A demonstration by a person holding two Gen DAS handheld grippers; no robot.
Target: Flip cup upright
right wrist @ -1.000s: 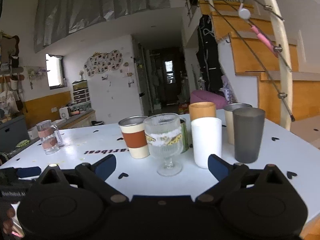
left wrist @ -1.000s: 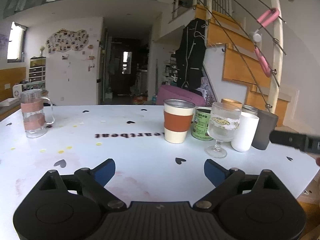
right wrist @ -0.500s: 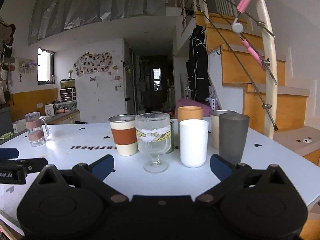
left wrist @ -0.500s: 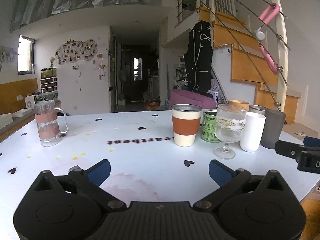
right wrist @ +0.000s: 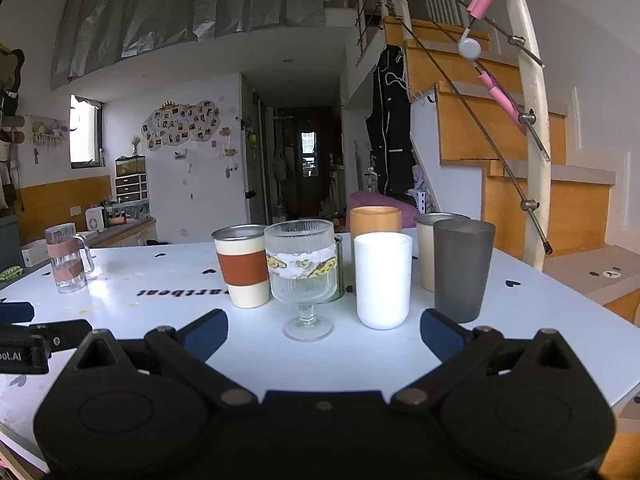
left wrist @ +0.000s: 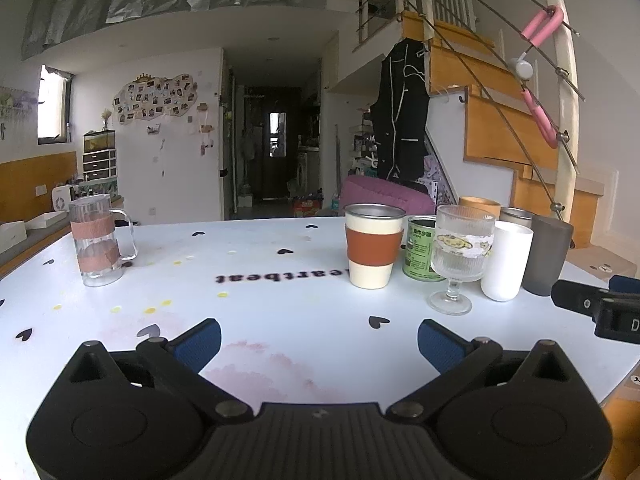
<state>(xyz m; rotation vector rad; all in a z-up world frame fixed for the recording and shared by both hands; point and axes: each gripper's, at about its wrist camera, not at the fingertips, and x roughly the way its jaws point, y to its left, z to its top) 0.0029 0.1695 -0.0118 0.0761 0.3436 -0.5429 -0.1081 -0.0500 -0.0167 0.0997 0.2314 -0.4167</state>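
Observation:
A cluster of cups stands on the white table (left wrist: 280, 280): a cream cup with a brown sleeve (left wrist: 374, 246) (right wrist: 242, 266), a ribbed stemmed glass (left wrist: 460, 256) (right wrist: 304, 276), a white cup (left wrist: 507, 264) (right wrist: 383, 280), a dark grey cup (left wrist: 548, 254) (right wrist: 462, 268), an orange cup (right wrist: 374, 220), a steel cup (right wrist: 426, 248) and a green can (left wrist: 420, 248). A glass mug (left wrist: 98, 240) (right wrist: 68, 258) stands apart at the far left. My left gripper (left wrist: 318, 344) is open and empty over the table's near part. My right gripper (right wrist: 324, 334) is open and empty, just before the stemmed glass and white cup.
The right gripper shows at the right edge of the left wrist view (left wrist: 600, 308); the left gripper shows at the left edge of the right wrist view (right wrist: 32, 344). A staircase with railing (right wrist: 528, 120) rises beyond the table's right edge.
Both grippers have drawn back and lowered slightly, so the cups look a little farther and more level. Both stay open and empty. No cup has moved.

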